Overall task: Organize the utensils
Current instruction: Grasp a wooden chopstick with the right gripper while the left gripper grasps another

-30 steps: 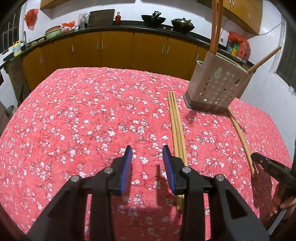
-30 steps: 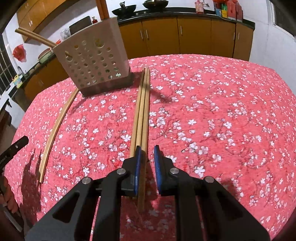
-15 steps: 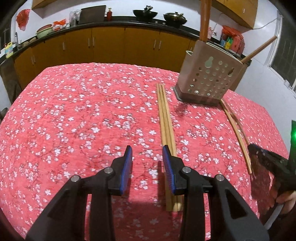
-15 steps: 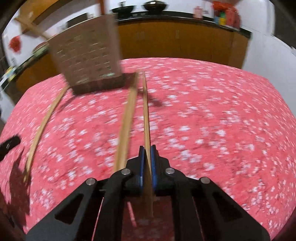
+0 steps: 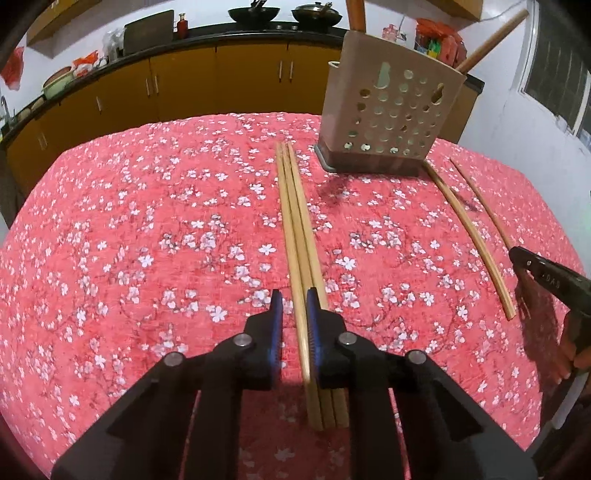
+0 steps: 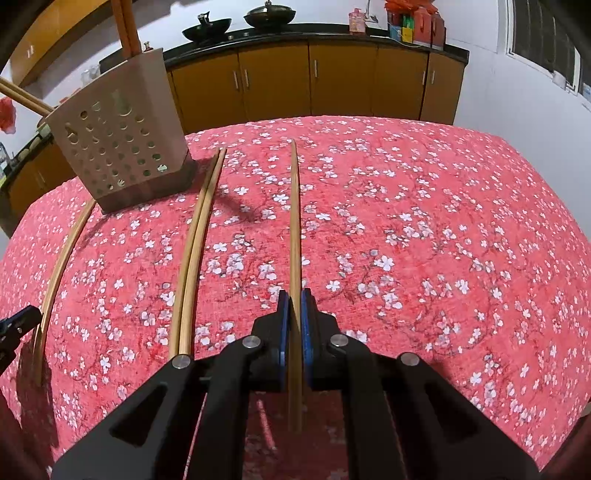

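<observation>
- Chopsticks lie on the desk (image 5: pixel 110 240), which wears a red cloth with white blossoms, and the perforated utensil holder (image 5: pixel 388 118) at its far side is our landmark.
- We see a bundle of three chopsticks (image 5: pixel 295 221) running from just beside the holder's base towards us.
- Our left gripper (image 5: pixel 294 314) straddles that bundle near its close end; its jaws are closing, with the leftmost stick between the blue pads, and we cannot tell whether they press on it.
- Our right gripper (image 6: pixel 294 314) is clamped on a single chopstick (image 6: pixel 294 221), whose far tip points past the holder's side.
- In the right wrist view, two more chopsticks (image 6: pixel 195 251) lie side by side between the gripped stick and the holder, and another chopstick (image 6: pixel 62 258) curves away from the holder's other corner.
- Several wooden sticks (image 6: pixel 127 26) stand upright inside the holder.
- Beyond the holder we see yellow cabinets (image 6: pixel 332 81) under a dark worktop with two woks.
</observation>
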`<control>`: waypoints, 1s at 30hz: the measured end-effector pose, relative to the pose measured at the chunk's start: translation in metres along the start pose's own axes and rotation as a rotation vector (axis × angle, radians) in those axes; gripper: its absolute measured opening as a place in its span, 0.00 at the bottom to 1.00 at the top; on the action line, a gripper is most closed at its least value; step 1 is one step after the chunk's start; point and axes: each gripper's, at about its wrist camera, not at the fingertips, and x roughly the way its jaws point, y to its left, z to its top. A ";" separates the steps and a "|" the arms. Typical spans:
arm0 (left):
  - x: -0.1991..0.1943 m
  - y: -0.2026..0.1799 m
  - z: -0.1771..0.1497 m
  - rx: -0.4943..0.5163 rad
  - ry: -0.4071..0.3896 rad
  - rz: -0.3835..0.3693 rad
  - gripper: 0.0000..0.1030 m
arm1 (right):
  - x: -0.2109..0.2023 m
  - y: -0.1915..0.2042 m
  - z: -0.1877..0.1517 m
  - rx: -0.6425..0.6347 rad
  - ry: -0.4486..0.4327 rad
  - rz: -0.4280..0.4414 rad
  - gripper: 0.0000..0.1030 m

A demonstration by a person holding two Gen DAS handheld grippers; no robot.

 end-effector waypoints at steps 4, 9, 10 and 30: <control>0.003 -0.003 0.003 0.015 0.004 0.003 0.14 | -0.002 0.005 -0.003 -0.018 0.002 0.029 0.07; 0.010 -0.008 0.002 0.043 0.020 0.023 0.15 | -0.002 0.015 -0.006 -0.056 -0.003 0.038 0.07; 0.009 -0.005 0.002 0.031 0.019 0.013 0.15 | -0.002 0.015 -0.006 -0.055 -0.003 0.041 0.07; 0.012 0.013 0.008 0.017 0.014 0.019 0.12 | -0.003 0.012 -0.005 -0.060 -0.005 0.046 0.07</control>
